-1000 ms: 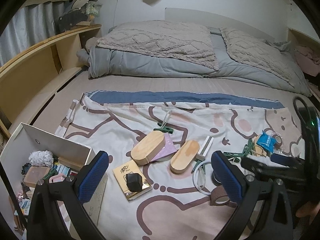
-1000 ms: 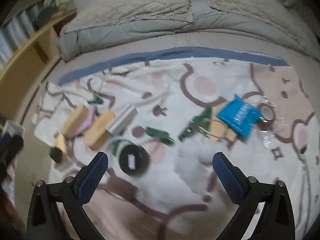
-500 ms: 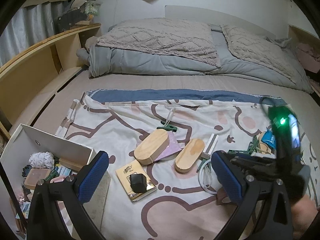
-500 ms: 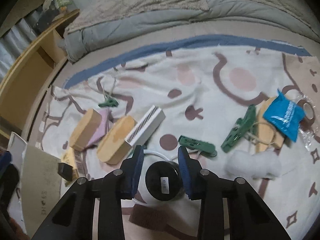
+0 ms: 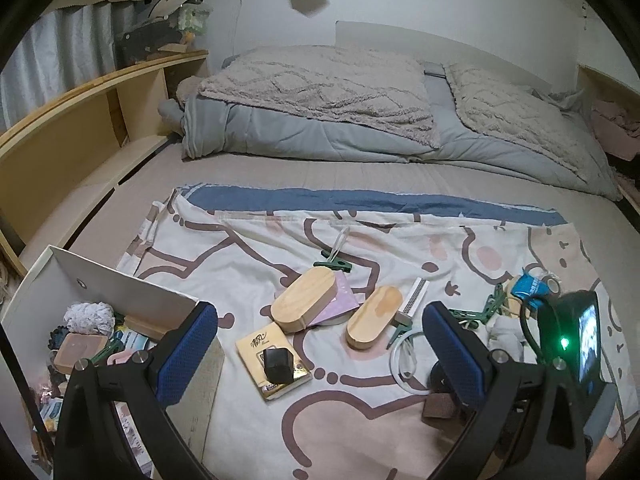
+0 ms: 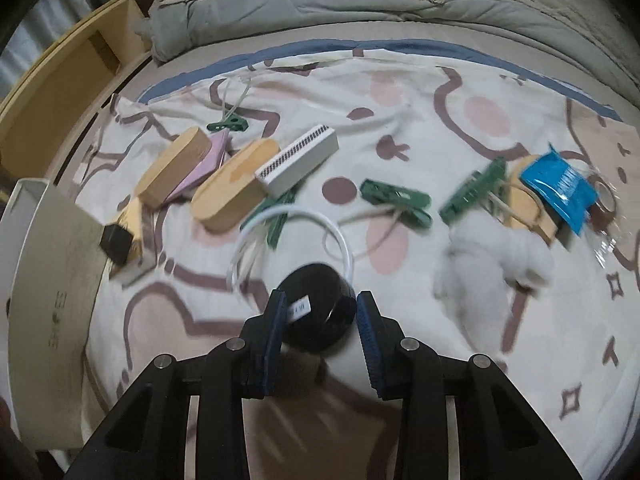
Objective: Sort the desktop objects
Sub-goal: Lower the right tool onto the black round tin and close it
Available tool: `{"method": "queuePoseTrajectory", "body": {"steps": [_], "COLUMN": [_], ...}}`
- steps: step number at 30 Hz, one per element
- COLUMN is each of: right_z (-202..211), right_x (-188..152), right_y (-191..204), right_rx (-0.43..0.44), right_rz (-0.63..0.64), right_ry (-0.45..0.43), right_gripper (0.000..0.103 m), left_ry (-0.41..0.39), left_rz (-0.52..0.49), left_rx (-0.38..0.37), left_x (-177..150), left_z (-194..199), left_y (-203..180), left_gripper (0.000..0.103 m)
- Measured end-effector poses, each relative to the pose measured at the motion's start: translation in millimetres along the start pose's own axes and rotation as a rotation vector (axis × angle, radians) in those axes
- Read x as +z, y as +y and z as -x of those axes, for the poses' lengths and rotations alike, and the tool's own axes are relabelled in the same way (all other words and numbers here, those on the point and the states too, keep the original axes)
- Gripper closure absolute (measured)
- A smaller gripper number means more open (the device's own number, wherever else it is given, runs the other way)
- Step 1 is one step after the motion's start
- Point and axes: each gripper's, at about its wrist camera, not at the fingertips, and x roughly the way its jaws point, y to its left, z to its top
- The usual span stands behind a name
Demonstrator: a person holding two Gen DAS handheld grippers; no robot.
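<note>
Spread over the bed, a patterned cloth carries the clutter. Near its front edge, the right gripper is clenched on a black tape roll beside a white cable. Nearer the box, the left gripper hovers released, grasping nothing.

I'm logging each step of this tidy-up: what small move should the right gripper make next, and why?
Probably a short, straight lift. The right gripper has its fingers pressed on both sides of the black round roll, which sits low over the patterned cloth beside a white cable loop. Rising first should clear that loop before heading to the white box.
</note>
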Motion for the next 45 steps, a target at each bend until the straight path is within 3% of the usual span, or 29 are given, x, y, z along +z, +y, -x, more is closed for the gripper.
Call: {"method": "queuePoseTrajectory", "body": {"steps": [4,7,14,24,30,37,41,45], "right_z": [9,5,11,36,69,90,78,61], "right_x": [-13,-28,-59,-87,-72,-34,-17,-4], "right_y": [-6,-5,25,44,30,-8,-21,-24], "right_rx": [-0.006,0.010,0.028,0.137,0.147,0.077,0.058,0.051], "right_rz": [-0.003,0.003,0.100,0.142,0.110,0.011,-0.046,-0.086], "right_ry": [0.010,0.066,0.100,0.151,0.060,-0.083,-0.089,-0.070], "right_gripper": [0.067,0.067,0.067,0.067,0.067,0.067,0.067,0.067], "left_ry": [-0.017,-0.027,-0.029,-0.014,0.007,0.030,0.042,0.065], "left_rz": [0.002,0.004,0.000,-0.006,0.013,0.013,0.002,0.062], "left_rx": [-0.005,-0.007,-0.006,0.006,0.007,-0.005,-0.038,-0.076], "left_x": [0,-1,-8,-20,-31,-46,-55,-68], "left_z": [13,23,38,51,55,51,43,35], "left_y": [1,1,2,10,18,16,7,2], "left_gripper": [0.000,0.000,0.000,0.000,0.000,0.000,0.001,0.002]}}
